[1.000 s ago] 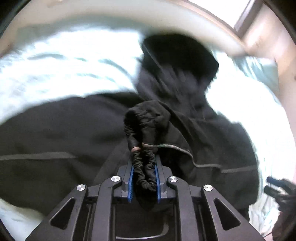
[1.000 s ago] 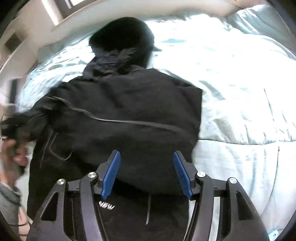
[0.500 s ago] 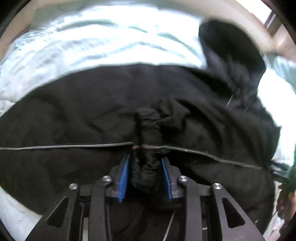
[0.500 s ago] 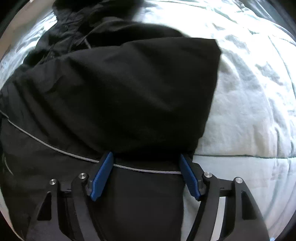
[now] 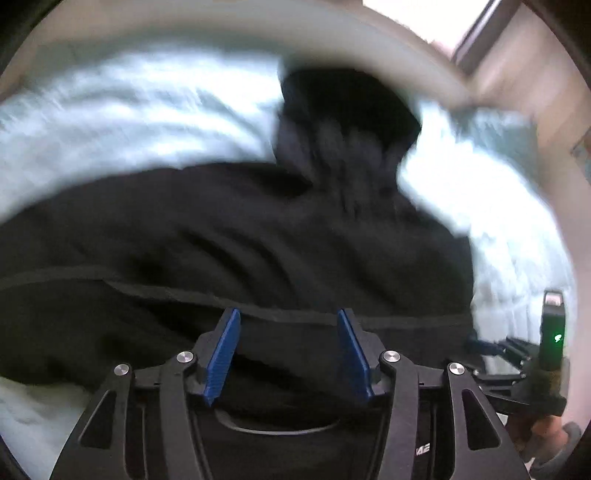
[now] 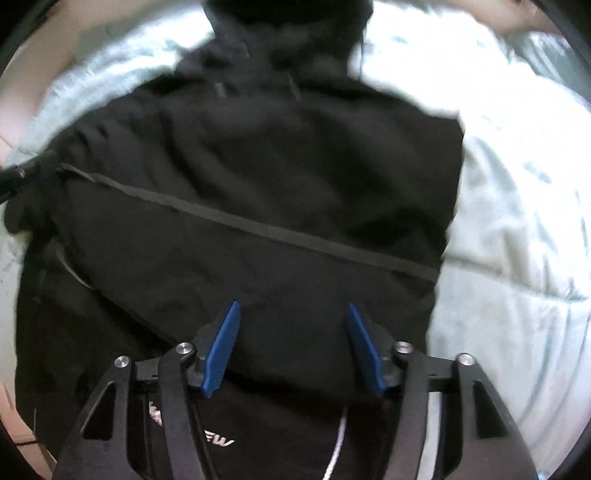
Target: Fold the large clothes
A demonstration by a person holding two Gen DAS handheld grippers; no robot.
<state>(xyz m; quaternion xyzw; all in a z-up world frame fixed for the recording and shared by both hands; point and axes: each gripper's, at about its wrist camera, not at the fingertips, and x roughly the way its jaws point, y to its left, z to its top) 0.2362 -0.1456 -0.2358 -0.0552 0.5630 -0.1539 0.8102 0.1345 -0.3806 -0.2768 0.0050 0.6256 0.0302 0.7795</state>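
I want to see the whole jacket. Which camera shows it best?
The right wrist view: the jacket shows nearly whole, from its hood down, on the bed. The left wrist view is blurrier and cuts it off at the left edge.

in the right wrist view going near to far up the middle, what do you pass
right gripper with blue pads, jaws closing on nothing → black hooded jacket with its thin grey seam line → the jacket's hood → pale mint quilted bedspread at the far edge
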